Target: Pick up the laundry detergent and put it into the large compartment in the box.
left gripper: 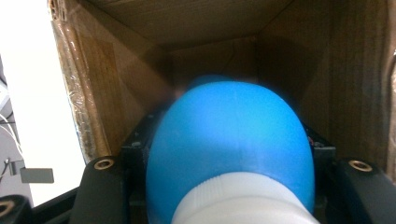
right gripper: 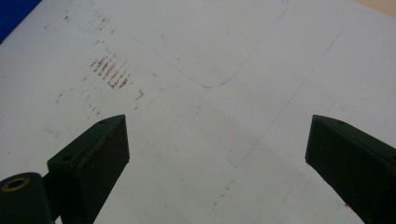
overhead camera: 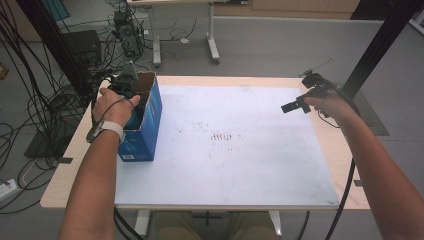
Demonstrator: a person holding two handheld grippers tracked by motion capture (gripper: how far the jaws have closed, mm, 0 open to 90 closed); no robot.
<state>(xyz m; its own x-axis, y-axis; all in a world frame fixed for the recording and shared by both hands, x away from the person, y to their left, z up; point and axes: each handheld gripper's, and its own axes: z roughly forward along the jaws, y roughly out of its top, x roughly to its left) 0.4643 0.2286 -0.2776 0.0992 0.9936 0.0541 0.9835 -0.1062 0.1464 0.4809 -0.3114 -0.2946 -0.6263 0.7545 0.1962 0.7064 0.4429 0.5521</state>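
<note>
A blue cardboard box (overhead camera: 148, 131) with an open top stands on the left side of the white board (overhead camera: 240, 160). The person's left hand holds my left gripper (overhead camera: 128, 86) down inside the box's mouth. In the left gripper view a rounded blue bottle (left gripper: 229, 140) with a white screw cap (left gripper: 243, 200) sits between the jaws, surrounded by the box's brown inner walls (left gripper: 210, 28). My right gripper (overhead camera: 292, 106) hovers near the board's right edge. Its jaws stand wide apart (right gripper: 217, 140) over bare board with nothing between them.
Brown smudges (right gripper: 111, 72) mark the board's middle. The board lies on a wooden table (overhead camera: 62, 182). Black frame posts (overhead camera: 377, 47) rise at both back corners. Cables and a computer tower (overhead camera: 127, 32) are on the floor at left, and another table's legs (overhead camera: 212, 40) stand behind.
</note>
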